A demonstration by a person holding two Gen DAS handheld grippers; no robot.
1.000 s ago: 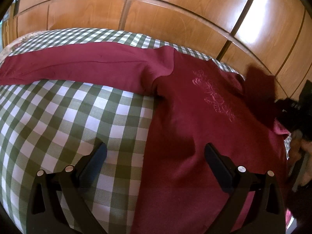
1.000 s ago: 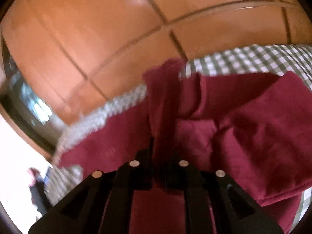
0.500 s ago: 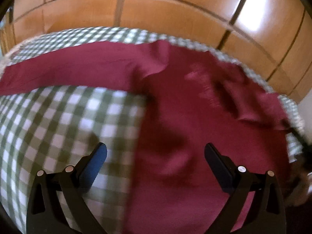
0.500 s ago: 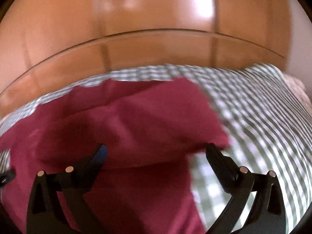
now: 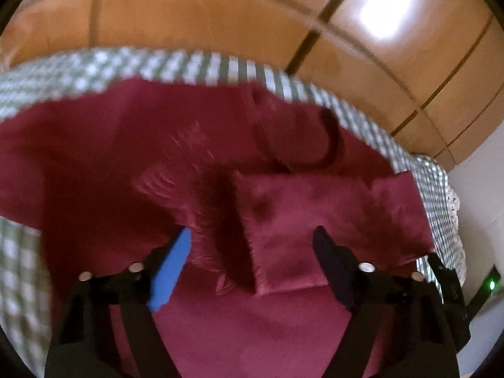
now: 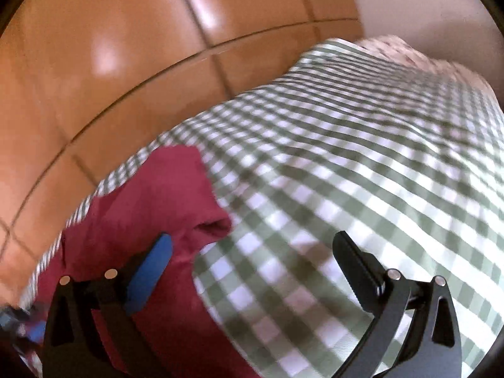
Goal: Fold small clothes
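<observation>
Since the earlier pictures, the left tool point(image 5: 252, 239) has slid over to the right above the dark red top point(image 5: 94, 170), and its jaws have just been closing a little. They stand partly open with nothing held; a folded-over sleeve point(image 5: 315, 220) lies below the gap. In this left wrist view the top is spread on the green checked cloth point(image 5: 189, 66). Its stitched pattern is too blurred to make out. The left end of the top is cut off by the picture edge. Brown wooden panels point(image 5: 204, 15) stand behind.

From the right wrist view, the right tool point(image 6: 252, 245) has let go of the sleeve and swung right. Its jaws have just opened wide, and they are empty. Mostly checked cloth point(image 6: 346, 157) lies under them. Only a corner of the red top point(image 6: 157, 195) shows at the left, partly hidden behind the blue pad point(image 6: 148, 277). Everything here is smeared.
</observation>
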